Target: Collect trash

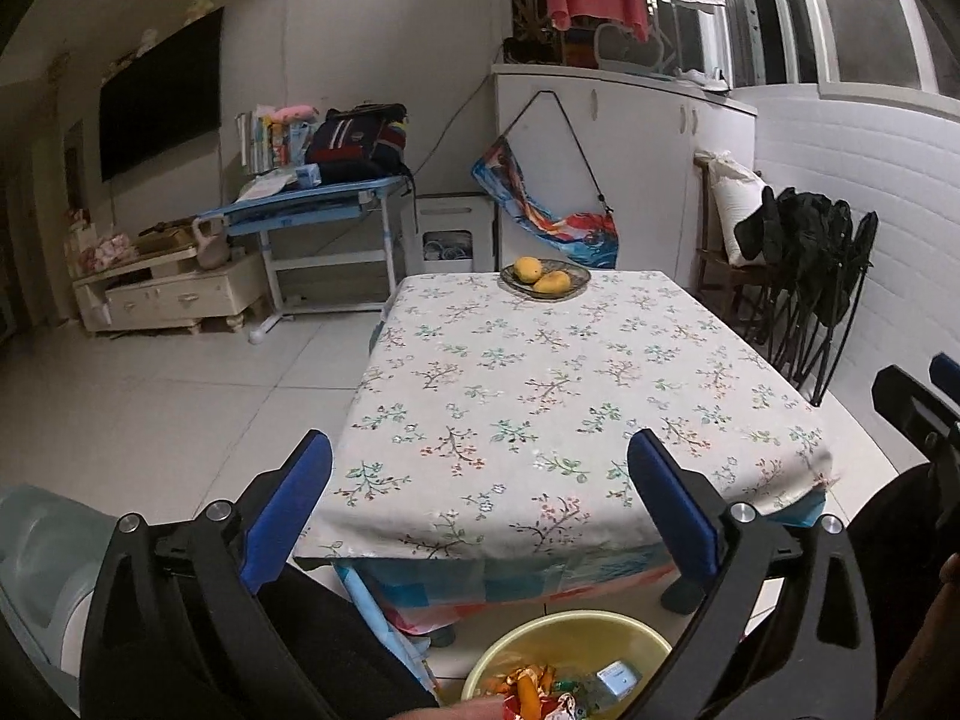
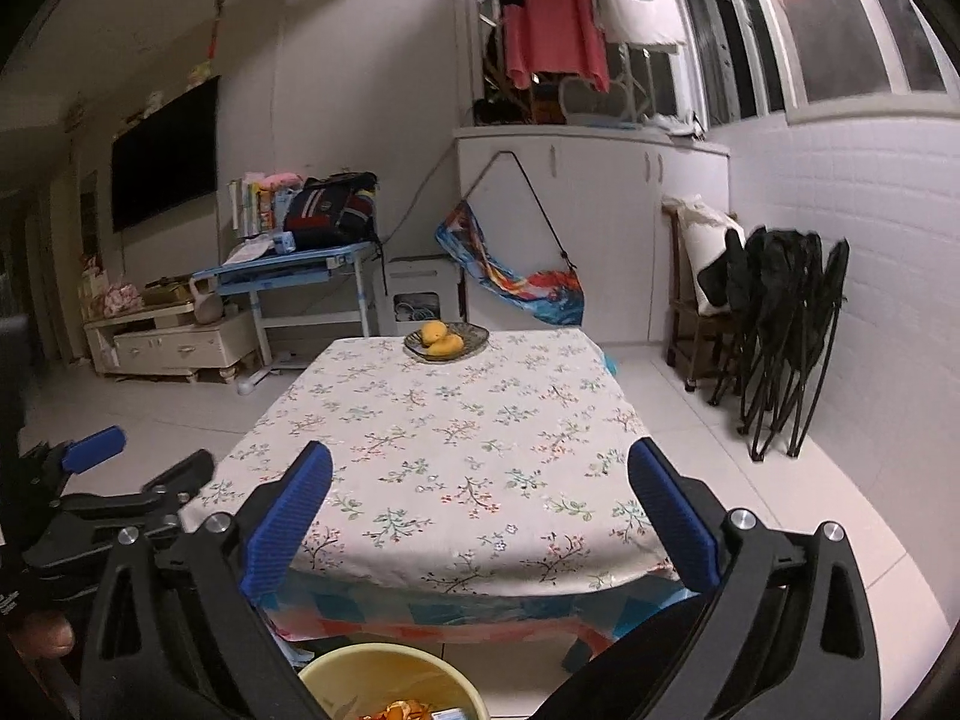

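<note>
The trash point(image 1: 540, 693) — bright wrappers, orange peel and a small white box — lies in a yellow bin point(image 1: 510, 639) on the floor just in front of the near edge of the table point(image 1: 540, 396). Above the bin, at that same edge, the left gripper point(image 1: 480, 468) has its blue fingers spread wide with nothing between them. The right gripper point(image 2: 480, 480) is beside it, to the table's right-hand side, also spread wide and holding nothing. The table wears a flowered cloth, bare except for a plate point(image 1: 546, 281) with two mangoes at its far edge. Beyond the table's far left corner stands a blue desk point(image 1: 312, 204) carrying a backpack. To the table's right, folded black chairs point(image 1: 810, 288) lean against the white tiled wall.
</note>
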A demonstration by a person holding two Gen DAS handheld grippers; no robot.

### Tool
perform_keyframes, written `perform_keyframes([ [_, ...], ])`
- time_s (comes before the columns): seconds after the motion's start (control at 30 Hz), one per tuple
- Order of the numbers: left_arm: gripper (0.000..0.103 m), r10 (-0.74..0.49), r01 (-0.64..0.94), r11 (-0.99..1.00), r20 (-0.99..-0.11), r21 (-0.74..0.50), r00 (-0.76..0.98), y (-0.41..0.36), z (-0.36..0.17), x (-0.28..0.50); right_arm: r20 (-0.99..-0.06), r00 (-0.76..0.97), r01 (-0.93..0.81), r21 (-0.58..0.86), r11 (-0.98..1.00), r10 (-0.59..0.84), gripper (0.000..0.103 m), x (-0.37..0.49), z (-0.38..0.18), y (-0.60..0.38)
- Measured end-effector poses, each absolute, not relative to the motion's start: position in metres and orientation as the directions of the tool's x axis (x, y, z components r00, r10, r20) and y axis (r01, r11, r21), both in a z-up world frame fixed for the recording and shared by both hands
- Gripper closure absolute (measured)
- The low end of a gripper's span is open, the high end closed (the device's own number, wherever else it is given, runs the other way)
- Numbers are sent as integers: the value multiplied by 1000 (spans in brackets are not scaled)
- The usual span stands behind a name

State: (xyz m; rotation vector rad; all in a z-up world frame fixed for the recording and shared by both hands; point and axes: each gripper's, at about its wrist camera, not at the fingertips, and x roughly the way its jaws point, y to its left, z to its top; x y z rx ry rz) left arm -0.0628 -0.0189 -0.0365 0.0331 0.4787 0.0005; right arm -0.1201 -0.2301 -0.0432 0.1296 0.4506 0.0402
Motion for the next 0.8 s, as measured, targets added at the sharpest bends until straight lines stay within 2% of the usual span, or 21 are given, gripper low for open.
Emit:
perform_keyframes([
  [0.8,7,34,-10,998,-455,55,890,-15,-39,-59,-474,880,20,115,993,37,7,-115,-51,-227],
])
